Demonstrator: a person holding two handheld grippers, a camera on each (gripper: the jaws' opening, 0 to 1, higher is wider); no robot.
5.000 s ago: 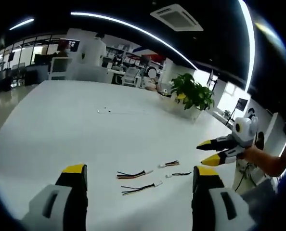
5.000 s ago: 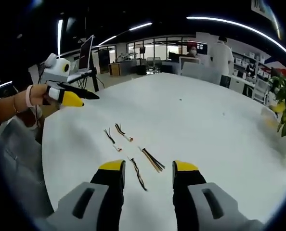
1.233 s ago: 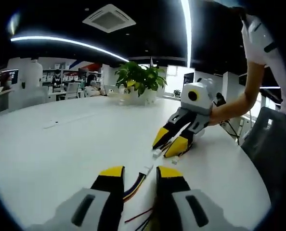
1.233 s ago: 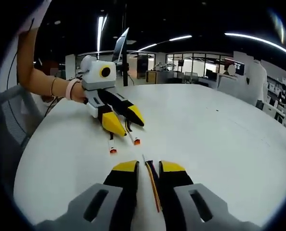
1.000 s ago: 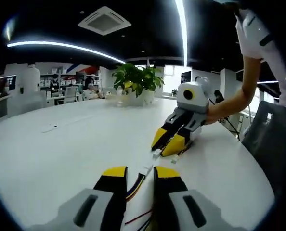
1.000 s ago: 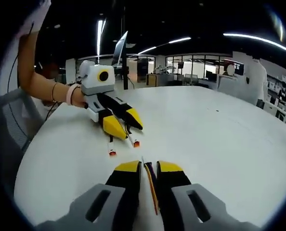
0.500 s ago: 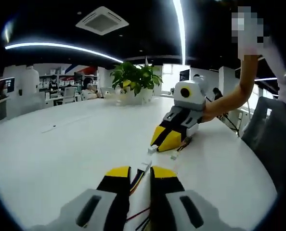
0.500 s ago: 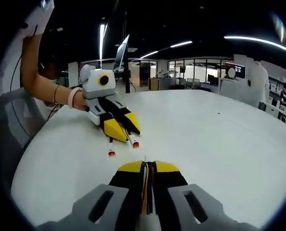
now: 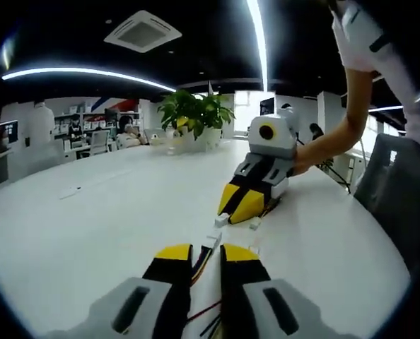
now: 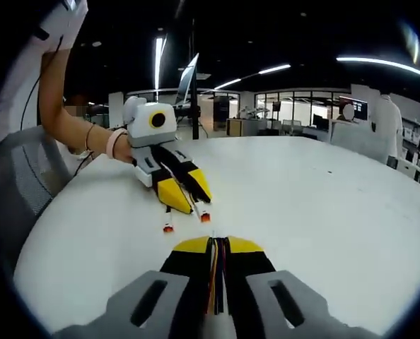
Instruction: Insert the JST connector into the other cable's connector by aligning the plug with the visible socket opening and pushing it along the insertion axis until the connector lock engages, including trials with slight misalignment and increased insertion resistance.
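White table [image 9: 90, 212] lies bare and passable left of and beyond the left gripper [image 9: 206, 252]; ahead-right, the right gripper [image 9: 240, 203] and loose white connectors [image 9: 254, 224] block the way, with a potted plant [image 9: 194, 116] far ahead.

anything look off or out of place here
Nothing stands out. Each tool is closed on its own wire bundle: the left tool on multicoloured wires, the right tool on another bundle. Loose connectors lie on the white table, undamaged as far as shows.
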